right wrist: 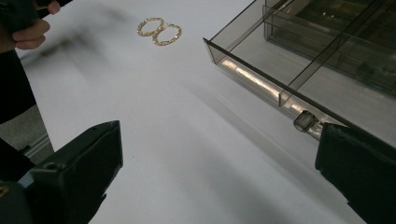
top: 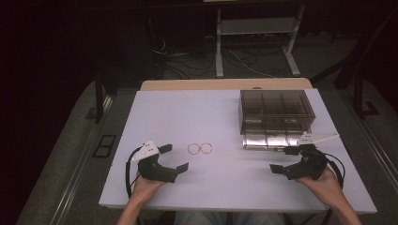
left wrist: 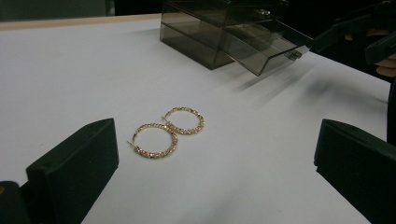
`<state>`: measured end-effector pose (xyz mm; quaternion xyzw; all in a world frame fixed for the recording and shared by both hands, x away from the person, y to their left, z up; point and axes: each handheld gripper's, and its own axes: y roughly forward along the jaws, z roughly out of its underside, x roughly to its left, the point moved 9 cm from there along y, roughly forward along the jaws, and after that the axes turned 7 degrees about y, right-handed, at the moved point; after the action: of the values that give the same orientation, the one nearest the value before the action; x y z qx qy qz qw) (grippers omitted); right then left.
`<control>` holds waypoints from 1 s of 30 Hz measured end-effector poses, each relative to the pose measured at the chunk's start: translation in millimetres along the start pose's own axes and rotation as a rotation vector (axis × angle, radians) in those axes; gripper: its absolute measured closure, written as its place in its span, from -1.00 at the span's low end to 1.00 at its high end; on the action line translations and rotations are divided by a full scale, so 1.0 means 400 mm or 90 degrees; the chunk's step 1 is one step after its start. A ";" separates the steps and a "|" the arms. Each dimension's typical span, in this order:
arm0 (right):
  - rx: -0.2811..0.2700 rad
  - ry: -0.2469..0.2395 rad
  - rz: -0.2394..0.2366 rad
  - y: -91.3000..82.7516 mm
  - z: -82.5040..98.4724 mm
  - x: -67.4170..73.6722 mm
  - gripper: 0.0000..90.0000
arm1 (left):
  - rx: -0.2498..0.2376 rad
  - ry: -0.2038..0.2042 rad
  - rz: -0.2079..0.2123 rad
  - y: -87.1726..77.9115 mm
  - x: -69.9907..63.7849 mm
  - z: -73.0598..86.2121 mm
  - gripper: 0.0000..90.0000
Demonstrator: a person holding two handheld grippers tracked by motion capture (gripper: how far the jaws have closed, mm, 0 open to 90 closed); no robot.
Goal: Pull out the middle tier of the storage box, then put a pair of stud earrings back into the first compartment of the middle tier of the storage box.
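Two gold hoop earrings [top: 200,148] lie side by side, touching, on the white table [top: 197,112]. In the left gripper view the earrings [left wrist: 169,132] rest ahead of the open jaws. My left gripper [top: 173,157] stands open just left of them, nothing between its fingers. A smoky clear drawer box [top: 274,112] sits at the right, its bottom drawer [top: 267,139] pulled out. My right gripper [top: 285,159] is open just in front of that drawer; the drawer knob [right wrist: 306,121] is close to its right jaw. The earrings [right wrist: 159,31] show far off in the right gripper view.
The drawer [right wrist: 327,88] has clear dividers forming compartments, which look empty. A wooden strip [top: 225,84] runs along the table's far edge. Beyond it are table legs and cables [top: 234,58] on a dark floor.
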<state>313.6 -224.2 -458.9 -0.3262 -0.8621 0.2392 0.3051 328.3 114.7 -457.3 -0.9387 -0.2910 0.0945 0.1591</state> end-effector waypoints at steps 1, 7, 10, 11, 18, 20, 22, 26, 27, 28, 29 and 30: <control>-0.003 0.001 0.001 0.001 0.003 0.001 -1.00 | 0.000 0.000 0.000 0.000 0.000 0.000 -1.00; -0.025 0.003 0.002 0.006 0.018 0.003 -1.00 | 0.002 0.000 0.000 0.001 0.000 0.001 -1.00; -0.026 0.006 0.003 0.011 0.030 0.007 -1.00 | 0.003 0.000 0.000 0.001 0.000 0.002 -1.00; -0.025 0.004 0.004 0.013 0.035 0.008 -1.00 | 0.002 -0.001 0.000 0.002 0.000 0.001 -1.00; -0.036 -0.007 0.012 0.029 0.053 0.015 -1.00 | 0.003 0.002 -0.003 0.003 -0.001 0.001 -1.00; -0.041 -0.006 0.015 0.028 0.053 0.015 -1.00 | 0.005 0.015 -0.013 0.001 -0.002 -0.002 -1.00; -0.052 -0.006 0.014 0.026 0.049 0.017 -1.00 | 0.012 0.027 -0.018 0.001 -0.004 -0.005 -1.00; -0.053 -0.012 0.017 0.028 0.053 0.017 -1.00 | 0.041 0.048 -0.013 0.006 -0.009 -0.007 -1.00; -0.049 -0.009 0.017 0.029 0.055 0.017 -1.00 | 0.050 0.056 -0.012 0.008 -0.010 -0.008 -1.00; -0.050 -0.008 0.018 0.030 0.056 0.016 -1.00 | 0.061 0.064 -0.013 0.010 -0.011 -0.008 -1.00; -0.050 -0.008 0.019 0.030 0.057 0.014 -1.00 | 0.072 0.074 -0.012 0.012 -0.011 -0.009 -1.00; -0.050 -0.009 0.019 0.029 0.057 0.014 -1.00 | 0.077 0.079 -0.012 0.015 -0.012 -0.011 -1.00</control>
<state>299.5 -217.3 -480.0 -0.3491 -0.8681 0.2116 0.2823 328.5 106.2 -455.0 -0.9285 -0.2834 0.0524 0.2342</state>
